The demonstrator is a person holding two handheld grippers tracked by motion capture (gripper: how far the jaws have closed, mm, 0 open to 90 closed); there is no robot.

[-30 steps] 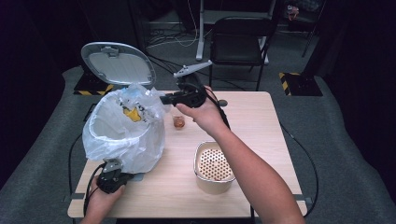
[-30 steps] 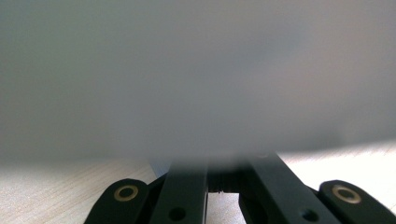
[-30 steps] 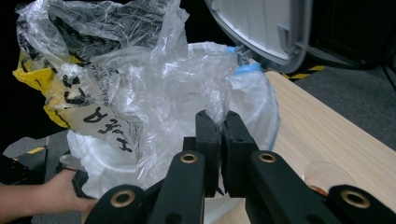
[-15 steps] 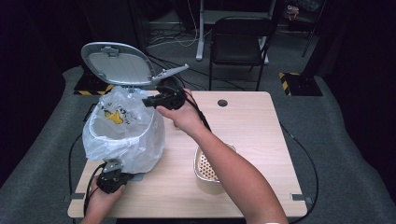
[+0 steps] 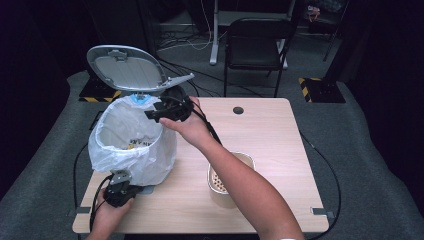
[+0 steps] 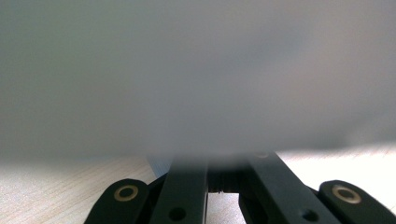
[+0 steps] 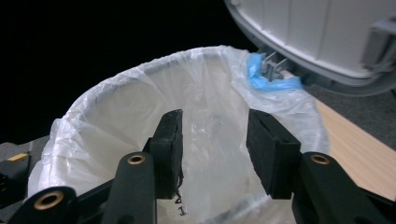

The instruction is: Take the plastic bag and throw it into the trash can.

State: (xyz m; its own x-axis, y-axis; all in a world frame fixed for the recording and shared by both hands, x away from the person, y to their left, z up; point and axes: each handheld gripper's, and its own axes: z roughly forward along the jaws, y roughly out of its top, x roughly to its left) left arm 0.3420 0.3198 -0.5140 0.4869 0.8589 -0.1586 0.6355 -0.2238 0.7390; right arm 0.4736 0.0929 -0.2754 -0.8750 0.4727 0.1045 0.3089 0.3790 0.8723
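Observation:
A bin lined with a white plastic bag (image 5: 150, 160) stands on the left of the wooden table (image 5: 265, 135), its grey lid (image 5: 125, 67) tipped up and open. My right gripper (image 5: 159, 112) hovers over the bin's far rim. In the right gripper view this gripper (image 7: 212, 126) is open with nothing between its pads, looking down into the bag (image 7: 107, 112). Some yellow scraps (image 5: 133, 145) lie inside. My left gripper (image 5: 120, 192) rests on the table against the bag's foot. Its tips (image 6: 224, 161) vanish into the blurred white plastic (image 6: 196, 79).
A pale perforated bowl (image 5: 246, 161) sits mid-table, partly under the right forearm. A round cable hole (image 5: 238, 110) is at the table's far edge. Blue tape (image 7: 266, 77) marks the bin's hinge. A black chair (image 5: 255, 45) stands behind the table.
My right gripper swung left from the table's middle to above the bin's mouth. The small brown thing seen under it one second ago is gone from sight. The left gripper stayed put.

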